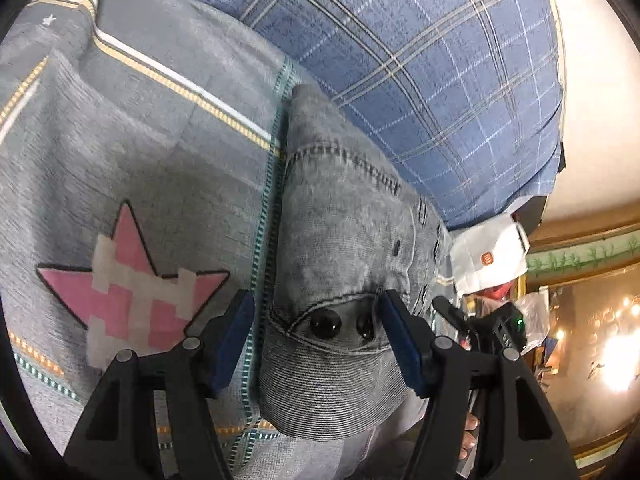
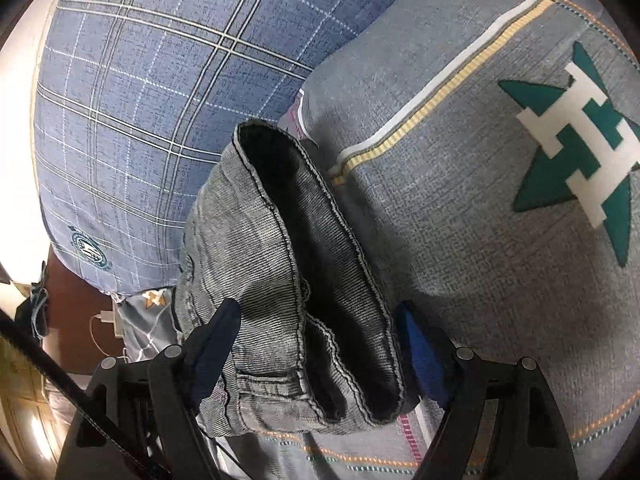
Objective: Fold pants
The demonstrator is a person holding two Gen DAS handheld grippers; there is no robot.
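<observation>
- Basically, the grey washed-denim pants [image 1: 344, 248] lie folded into a long narrow bundle on a grey printed bedspread [image 1: 160, 184]; in the left wrist view it runs from the lower centre of frame up toward the upper centre.
- Waistband end, with two dark round buttons [image 1: 326, 324], sits right between the jaws of the left gripper [image 1: 318, 338], low in that frame.
- Left gripper: jaws apart, blue pads either side of the waistband with a gap on each side, nothing clamped.
- In the right wrist view the hem end [image 2: 320, 280] shows, dark leg opening facing up, running from the lower centre up to the frame centre.
- Right gripper [image 2: 316, 344]: jaws wide, straddling the hem, pads not pressing the denim as far as I can see.
- Long axis lines up roughly with each gripper's pointing direction, so each hand already sits over its own end; neither is nearer.
- My read: the next move hinges on which end gets carried over the other along that axis.
- Outward: a blue plaid pillow [image 1: 420, 80] touches the bundle's far side, and a pink star print [image 1: 132, 288] lies at lower left of the left view.
</observation>
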